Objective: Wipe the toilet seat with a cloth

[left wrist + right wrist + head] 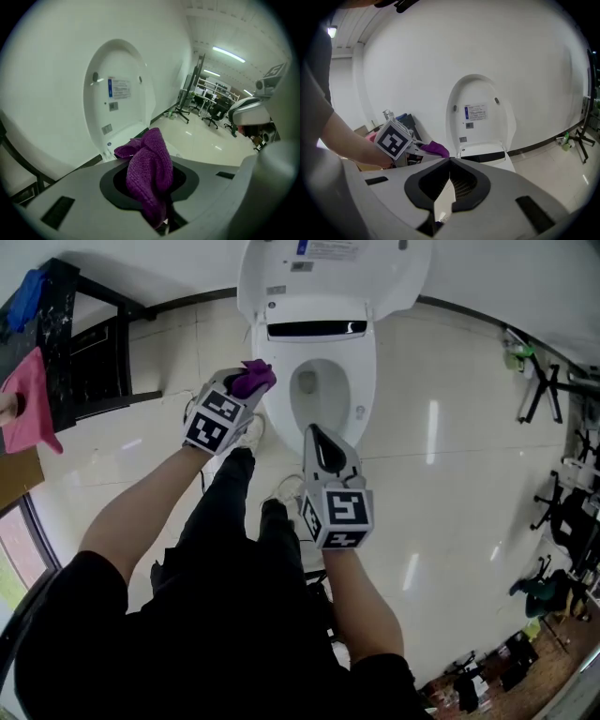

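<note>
— Which step is this?

— The approach, I'd say. The left gripper (246, 382) has its fingers clenched on a purple cloth (149, 173), which bunches up out of them. In the head view it sits just left of centre, over the left edge of the toilet seat (364, 381).

— Is it touching the seat?

— I cannot tell. The left gripper view looks across at the raised lid (117, 93) rather than down, so I judge the wiping has not begun.

— And the other hand?

— The right gripper (316, 432) hangs low of centre, at the seat's front end. Its fingers are closed together on nothing (only a sliver of white shows between the pads).

— What does the next move call for?

— Probably tipping the cloth down onto the seat ring, then dragging it round with steady pressure, keeping the fingers tight so it doesn't slip out.
</note>
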A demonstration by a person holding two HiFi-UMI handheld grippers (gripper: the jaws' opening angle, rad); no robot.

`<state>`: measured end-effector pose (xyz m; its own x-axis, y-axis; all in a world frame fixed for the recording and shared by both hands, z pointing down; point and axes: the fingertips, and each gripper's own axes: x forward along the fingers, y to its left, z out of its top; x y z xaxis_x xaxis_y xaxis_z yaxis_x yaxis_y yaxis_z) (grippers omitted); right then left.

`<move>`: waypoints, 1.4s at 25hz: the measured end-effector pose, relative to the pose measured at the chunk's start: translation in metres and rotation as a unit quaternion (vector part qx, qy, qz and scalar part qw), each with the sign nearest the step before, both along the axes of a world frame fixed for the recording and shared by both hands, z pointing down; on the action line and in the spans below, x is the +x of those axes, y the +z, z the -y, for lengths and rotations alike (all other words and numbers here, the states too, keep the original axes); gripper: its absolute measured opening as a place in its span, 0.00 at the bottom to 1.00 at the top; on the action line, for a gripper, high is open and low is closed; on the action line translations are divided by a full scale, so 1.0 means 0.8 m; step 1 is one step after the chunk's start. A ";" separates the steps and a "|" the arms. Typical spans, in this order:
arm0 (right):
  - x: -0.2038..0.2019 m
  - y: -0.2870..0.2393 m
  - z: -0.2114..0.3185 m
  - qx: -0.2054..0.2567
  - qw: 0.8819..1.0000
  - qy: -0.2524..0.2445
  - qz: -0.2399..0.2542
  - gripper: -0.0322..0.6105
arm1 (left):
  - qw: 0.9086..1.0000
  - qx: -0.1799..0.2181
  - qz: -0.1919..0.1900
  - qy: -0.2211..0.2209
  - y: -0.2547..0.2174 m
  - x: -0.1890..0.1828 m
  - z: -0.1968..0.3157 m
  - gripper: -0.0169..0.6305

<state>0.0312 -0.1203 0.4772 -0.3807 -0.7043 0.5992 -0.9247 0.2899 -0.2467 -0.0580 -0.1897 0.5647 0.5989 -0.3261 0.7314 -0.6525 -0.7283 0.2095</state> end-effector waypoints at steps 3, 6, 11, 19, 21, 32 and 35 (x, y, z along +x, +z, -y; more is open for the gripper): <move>-0.001 0.048 0.023 -0.022 1.000 0.018 0.001 0.08 | 1.000 -0.017 0.020 0.012 0.064 0.003 0.028 0.17; -0.006 0.096 0.041 -0.044 0.999 0.026 0.008 0.08 | 0.998 -0.023 0.045 0.023 0.130 0.007 0.055 0.17; -0.023 0.163 0.046 -0.069 0.997 0.016 0.018 0.08 | 0.996 -0.041 0.075 0.036 0.217 0.010 0.079 0.17; -0.011 0.212 0.053 -0.082 0.995 0.048 0.024 0.08 | 0.988 -0.027 0.138 0.067 0.312 0.022 0.098 0.17; -0.007 0.217 0.050 -0.084 0.995 0.053 0.027 0.08 | 0.985 -0.021 0.156 0.075 0.329 0.023 0.099 0.17; 0.001 0.236 0.029 -0.100 0.992 0.066 0.041 0.08 | 0.974 0.006 0.200 0.107 0.364 0.030 0.103 0.17; 0.004 0.237 0.023 -0.100 0.992 0.068 0.040 0.08 | 0.973 -0.006 0.198 0.118 0.367 0.036 0.095 0.17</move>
